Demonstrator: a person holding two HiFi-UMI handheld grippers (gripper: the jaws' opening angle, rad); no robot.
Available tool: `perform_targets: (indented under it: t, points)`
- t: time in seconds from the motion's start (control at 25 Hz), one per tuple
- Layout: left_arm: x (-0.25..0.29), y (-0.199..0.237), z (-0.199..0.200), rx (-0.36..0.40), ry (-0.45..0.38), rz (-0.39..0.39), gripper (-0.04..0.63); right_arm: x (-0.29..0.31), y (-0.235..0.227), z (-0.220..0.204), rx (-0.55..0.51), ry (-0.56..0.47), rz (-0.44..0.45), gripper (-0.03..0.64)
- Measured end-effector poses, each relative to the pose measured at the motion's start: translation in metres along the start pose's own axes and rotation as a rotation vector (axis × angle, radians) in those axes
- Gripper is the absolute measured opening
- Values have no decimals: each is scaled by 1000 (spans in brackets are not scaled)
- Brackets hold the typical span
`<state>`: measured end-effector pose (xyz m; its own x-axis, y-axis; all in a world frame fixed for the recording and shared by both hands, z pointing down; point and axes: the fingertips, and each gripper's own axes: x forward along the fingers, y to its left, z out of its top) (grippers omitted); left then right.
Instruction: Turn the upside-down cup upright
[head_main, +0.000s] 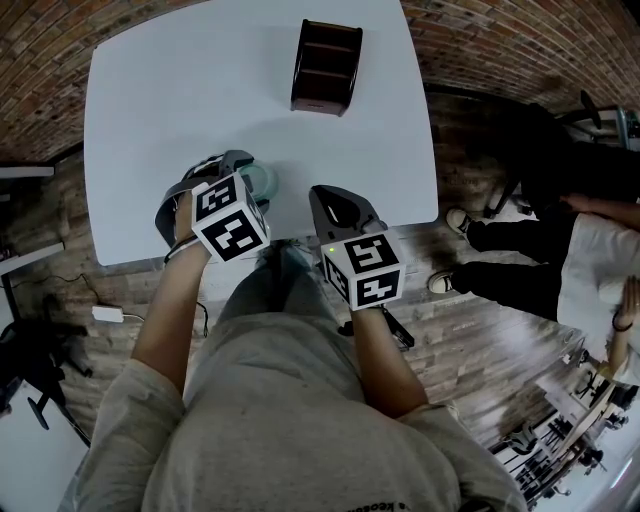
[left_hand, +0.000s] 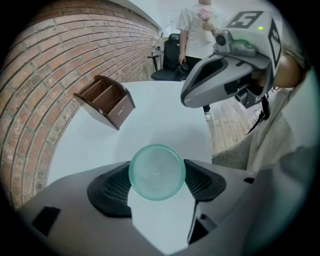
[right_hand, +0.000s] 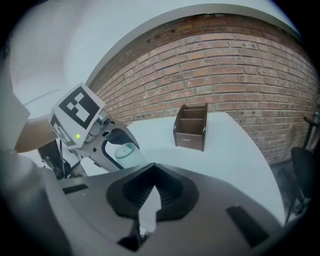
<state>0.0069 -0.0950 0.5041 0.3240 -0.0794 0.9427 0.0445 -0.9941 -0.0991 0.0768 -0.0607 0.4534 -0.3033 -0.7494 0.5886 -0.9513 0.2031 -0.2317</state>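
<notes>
A translucent teal cup (head_main: 263, 181) stands near the front edge of the white table (head_main: 170, 90). In the left gripper view its round flat base (left_hand: 157, 171) faces the camera, so it is upside down. My left gripper (head_main: 250, 172) points steeply down over the cup, with a dark pad pressed against each side: shut on the cup. The right gripper view shows the cup (right_hand: 125, 151) between the left gripper's fingers (right_hand: 111, 150). My right gripper (head_main: 333, 203) hovers just to the cup's right at the table edge. Its jaws (right_hand: 152, 190) are shut with nothing in them.
A brown wooden organiser (head_main: 326, 67) with open compartments stands at the table's far side, also in the left gripper view (left_hand: 105, 100). The table's front edge lies just under both grippers. A person (head_main: 560, 260) sits to the right off the table; another (left_hand: 197, 20) stands beyond it.
</notes>
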Motion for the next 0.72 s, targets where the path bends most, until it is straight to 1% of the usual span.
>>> perform_targets:
  t: [0.2,0.36,0.56,0.72]
  points:
    - [-1,0,3,-24,-29,-10,324,1,-1,0,2,-2,1,6]
    - [-6,1,5,-58,-62,-19,341,0,-2,1,2,-7,2,6]
    - [-31,4,13,-119,-146,9,341,-2,2,6,-2,-22,10,6]
    - [-53,10,17,-195,-230,37,341,-2,8,13,-17,-40,24,6]
